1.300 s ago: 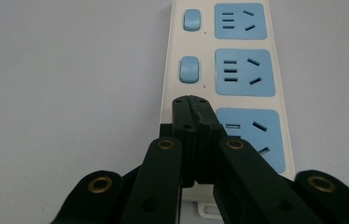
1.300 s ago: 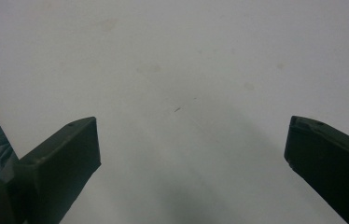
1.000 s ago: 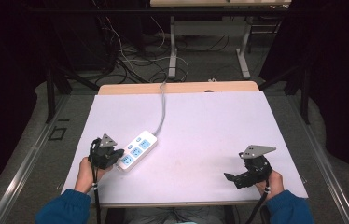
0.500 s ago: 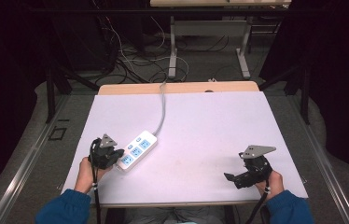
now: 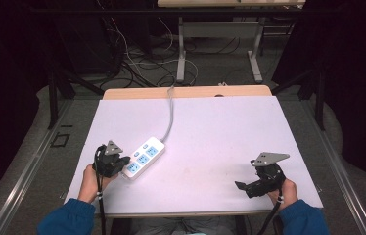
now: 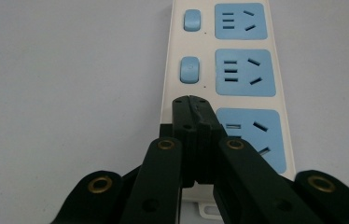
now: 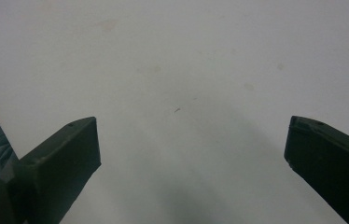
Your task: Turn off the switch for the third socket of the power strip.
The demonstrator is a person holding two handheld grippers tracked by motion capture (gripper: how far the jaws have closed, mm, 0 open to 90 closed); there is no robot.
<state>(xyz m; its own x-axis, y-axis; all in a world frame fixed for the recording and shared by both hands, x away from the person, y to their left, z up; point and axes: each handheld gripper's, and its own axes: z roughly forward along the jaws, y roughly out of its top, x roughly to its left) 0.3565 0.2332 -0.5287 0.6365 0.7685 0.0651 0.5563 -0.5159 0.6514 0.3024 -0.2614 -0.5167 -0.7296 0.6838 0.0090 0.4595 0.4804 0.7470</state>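
Power strip [image 6: 228, 79] lies under the left gripper's [image 6: 191, 100] pressed-together jaws; right gripper's [image 7: 191, 140] jaws spread.

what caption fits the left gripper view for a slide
Closed left claw poised over the near end of a white power strip with blue sockets and switches.

The power strip [image 5: 144, 156] lay on the table [image 5: 210, 132] at its near left, cord [image 5: 170, 115] running to the far edge. The left gripper [image 5: 117, 164] sat at its near end; the right gripper [image 5: 242, 186] was well apart, near right.
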